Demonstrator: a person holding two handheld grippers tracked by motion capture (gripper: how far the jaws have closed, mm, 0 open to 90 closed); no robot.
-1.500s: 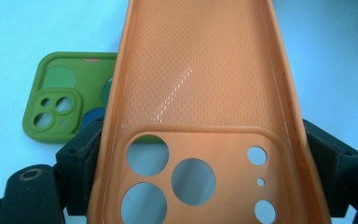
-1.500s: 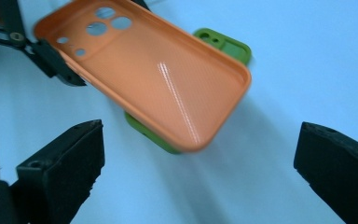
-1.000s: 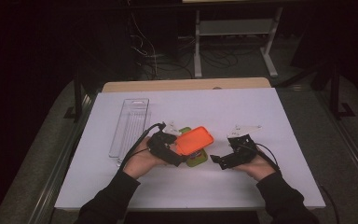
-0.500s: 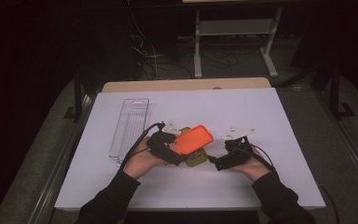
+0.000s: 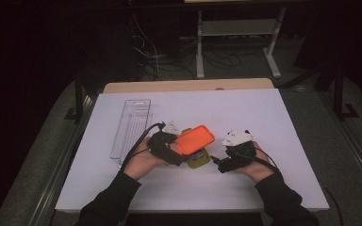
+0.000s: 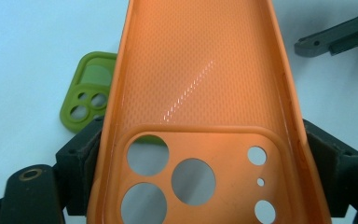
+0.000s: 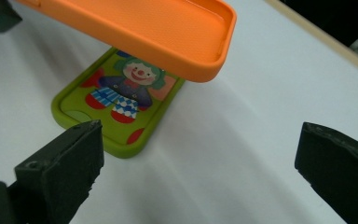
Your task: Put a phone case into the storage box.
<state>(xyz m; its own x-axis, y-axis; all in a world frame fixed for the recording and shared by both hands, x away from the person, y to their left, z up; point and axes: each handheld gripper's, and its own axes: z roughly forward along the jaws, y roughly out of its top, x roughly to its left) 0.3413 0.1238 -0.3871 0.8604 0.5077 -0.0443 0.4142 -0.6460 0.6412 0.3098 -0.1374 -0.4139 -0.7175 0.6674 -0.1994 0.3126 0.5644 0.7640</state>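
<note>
An orange phone case (image 5: 195, 139) hangs tilted above the table, inner side up, with my left gripper (image 5: 179, 149) shut across its camera-hole end. In the left gripper view both pads (image 6: 89, 151) press the orange case (image 6: 200, 84) from the sides. Under it a green phone case (image 5: 199, 161) lies flat on the white table; a clown picture shows inside the green case (image 7: 121, 105). My right gripper (image 5: 218, 164) sits just right of the cases, pointing at them. Its jaws stand wide apart with nothing between them (image 7: 200, 140), short of the green case.
A clear plastic tray (image 5: 131, 126) lies lengthwise at the left of the white table top (image 5: 273, 117). The table's wooden far edge (image 5: 188, 85) and a metal frame with cables lie beyond it. Bare white surface stretches to the right and front.
The right gripper has shifted and turned slightly in the hand, so its pale top plate now faces up. The left gripper and the orange case have stayed put.
</note>
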